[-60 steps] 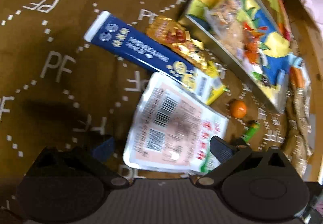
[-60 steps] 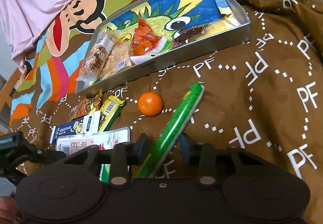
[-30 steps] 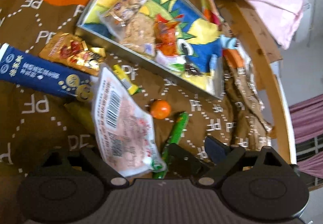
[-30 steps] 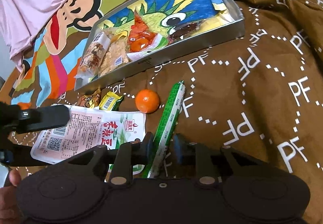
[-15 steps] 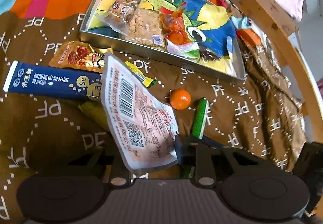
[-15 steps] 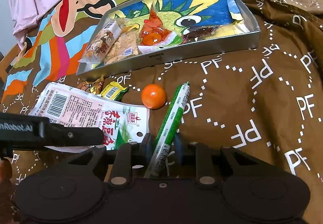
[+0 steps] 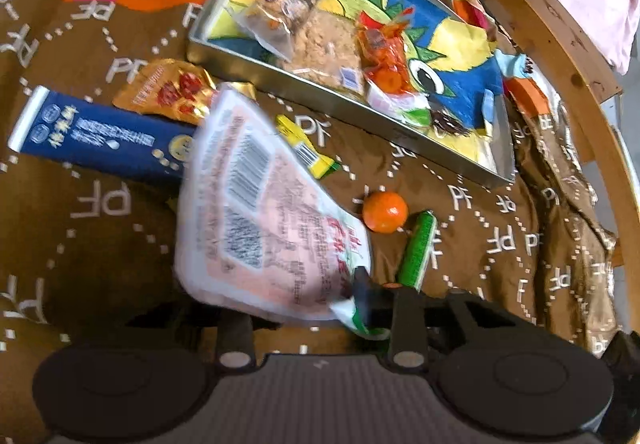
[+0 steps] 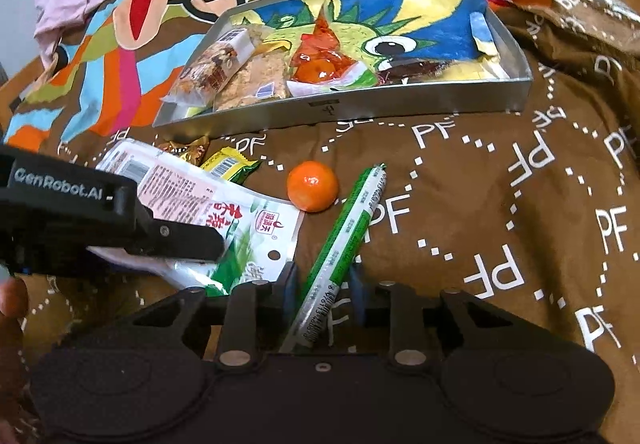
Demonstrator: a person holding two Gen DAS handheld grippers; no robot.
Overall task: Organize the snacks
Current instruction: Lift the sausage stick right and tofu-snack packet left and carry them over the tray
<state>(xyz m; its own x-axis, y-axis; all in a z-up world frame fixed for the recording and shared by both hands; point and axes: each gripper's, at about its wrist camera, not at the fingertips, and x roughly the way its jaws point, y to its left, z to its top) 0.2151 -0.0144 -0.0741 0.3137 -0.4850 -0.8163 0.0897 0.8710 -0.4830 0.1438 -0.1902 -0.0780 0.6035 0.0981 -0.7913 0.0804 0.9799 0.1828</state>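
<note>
My left gripper (image 7: 288, 300) grips the near edge of a flat pink-and-white packet (image 7: 256, 212), whose far end stands tilted up off the brown blanket. Its jaws are opening slightly with the packet still between them. One of its black fingers (image 8: 176, 236) lies across the packet (image 8: 192, 196) in the right wrist view. My right gripper (image 8: 323, 280) is shut on the near end of a green stick snack (image 8: 348, 228), which lies on the blanket and points away. A silver metal tray (image 8: 360, 106) farther back holds several wrapped snacks.
A small orange fruit (image 8: 313, 186) lies left of the stick's far end. A blue carton (image 7: 100, 136), a gold packet (image 7: 168, 92) and a yellow wrapper (image 7: 308, 152) lie left of the tray. A wooden bed rail (image 7: 560, 32) runs behind it.
My left gripper's jaws, wide open before, have closed on the pink-and-white packet and raised it off the blanket. My right gripper keeps its hold on the green stick.
</note>
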